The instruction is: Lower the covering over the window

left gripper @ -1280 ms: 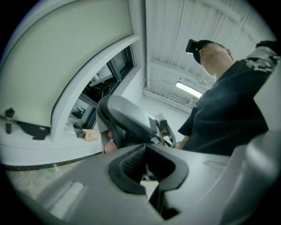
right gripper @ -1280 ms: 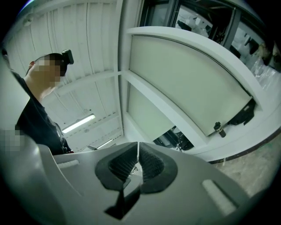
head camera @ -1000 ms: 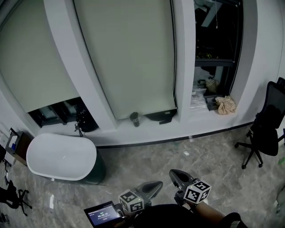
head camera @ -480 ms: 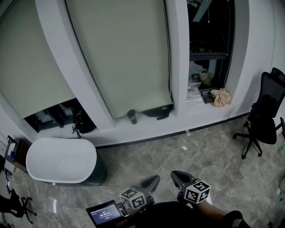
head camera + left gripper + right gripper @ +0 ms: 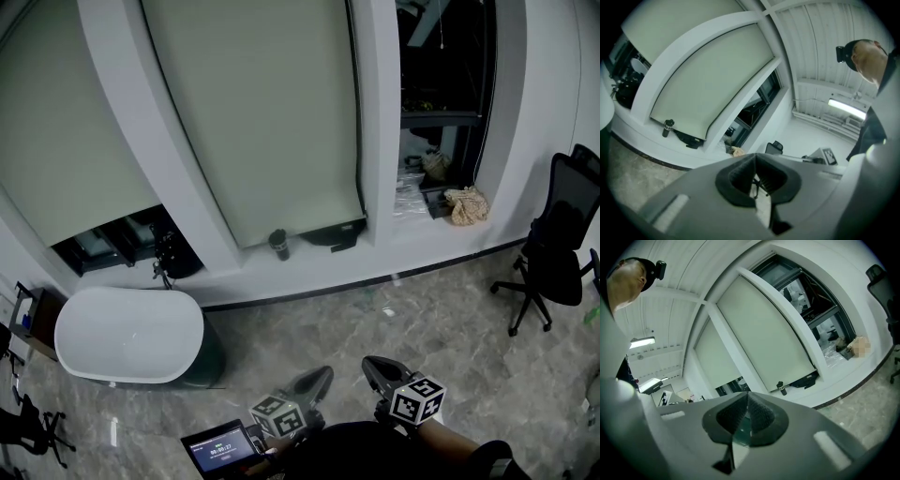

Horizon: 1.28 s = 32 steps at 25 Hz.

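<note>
On the far wall, across the floor from you, the middle blind (image 5: pixel 272 122) hangs almost to the sill (image 5: pixel 394 246), leaving a low gap at its foot. The left blind (image 5: pixel 66 131) stops higher, with dark glass showing under it. The right window (image 5: pixel 445 56) shows no cover at all; if it has one, it is rolled up above the frame, out of view. Which of the three the task means, you cannot tell from here.

Expect the fabric to be light and limp, so pinching the sheet itself would only crease it. The bottom edge (image 5: pixel 300 232) is likely the stiff part. A thin dark line down the middle blind's right side may be a pull cord (image 5: pixel 357 112), slim and apt to slip between smooth jaws. A cord wants a firm pinch and a steady downward pull. A bar wants a hold near its middle so it drops level.

A dark cup (image 5: pixel 278 245) stands on the sill at the foot of the middle blind, and a crumpled cloth (image 5: pixel 466 204) lies by the right window, so mind both. A white tub (image 5: pixel 127 336) sits below the left blind, and a chair (image 5: pixel 553 253) stands at the far right.

Your left gripper (image 5: pixel 317 379) and right gripper (image 5: pixel 375 366) hang low, close to your body, well apart from every blind, both with jaws closed on nothing.
</note>
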Motion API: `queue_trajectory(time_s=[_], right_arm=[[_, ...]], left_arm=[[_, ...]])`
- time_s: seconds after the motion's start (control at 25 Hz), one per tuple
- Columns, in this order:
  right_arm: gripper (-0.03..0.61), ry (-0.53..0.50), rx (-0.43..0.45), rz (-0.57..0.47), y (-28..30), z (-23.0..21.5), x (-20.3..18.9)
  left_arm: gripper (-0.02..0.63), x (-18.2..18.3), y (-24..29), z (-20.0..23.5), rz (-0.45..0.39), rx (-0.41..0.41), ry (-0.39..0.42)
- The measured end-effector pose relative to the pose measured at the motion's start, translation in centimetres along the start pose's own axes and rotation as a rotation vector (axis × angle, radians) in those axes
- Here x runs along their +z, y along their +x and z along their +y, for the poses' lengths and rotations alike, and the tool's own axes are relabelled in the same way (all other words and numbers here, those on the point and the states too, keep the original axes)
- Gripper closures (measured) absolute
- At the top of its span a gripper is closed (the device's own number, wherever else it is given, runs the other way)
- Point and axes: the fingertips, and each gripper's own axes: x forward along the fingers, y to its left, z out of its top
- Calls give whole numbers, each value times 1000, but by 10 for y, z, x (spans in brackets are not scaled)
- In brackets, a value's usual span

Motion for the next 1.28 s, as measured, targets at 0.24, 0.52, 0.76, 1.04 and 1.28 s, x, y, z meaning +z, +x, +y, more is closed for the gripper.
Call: queue_trajectory(time_s=[0.24, 0.52, 0.76, 1.04, 1.28], right_arm=[[572, -10, 11, 17, 4, 1, 1], [572, -25, 9, 19, 8, 0, 1], [571, -10, -1, 13, 8, -4, 2], [572, -6, -3, 9, 7, -3, -1], [572, -4, -5, 9, 5, -3, -4]], left_arm=[[612, 4, 0, 3, -15, 9, -1], [612, 5, 4, 4, -9, 5, 12], [612, 4, 7, 5, 7, -3, 18], [613, 1, 6, 2, 22, -8, 24], [612, -1, 5, 1, 18, -9, 24]])
